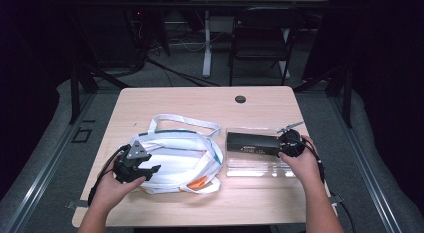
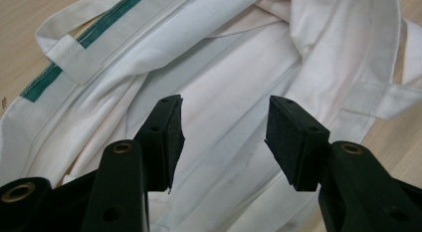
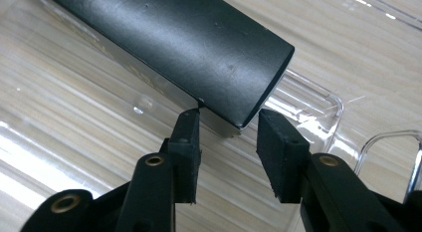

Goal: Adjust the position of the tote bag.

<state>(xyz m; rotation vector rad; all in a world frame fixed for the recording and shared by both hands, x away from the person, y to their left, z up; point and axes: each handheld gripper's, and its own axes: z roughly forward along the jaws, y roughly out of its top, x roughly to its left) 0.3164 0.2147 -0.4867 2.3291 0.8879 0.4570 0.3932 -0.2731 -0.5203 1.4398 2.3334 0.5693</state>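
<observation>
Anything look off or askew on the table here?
Nothing damaged or spilled. The white cloth tote bag with green trim lies crumpled, something orange poking out its lower edge. The black rectangular box sits slanted on the clear plastic tray. Both grippers are open.

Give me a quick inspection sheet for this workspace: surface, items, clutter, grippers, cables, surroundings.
Surface: light wood table with a dark round cap near the far edge.
Job's things: white cloth bag with green trim, lying flat; black box resting in a clear plastic tray.
Clutter: nothing seen.
Grippers: left gripper open above the bag; right gripper open at the end of the black box, not clamped.
Cables: one cable trails from the left gripper.
Surroundings: folding chair and white desk leg behind the table; dark room.
</observation>
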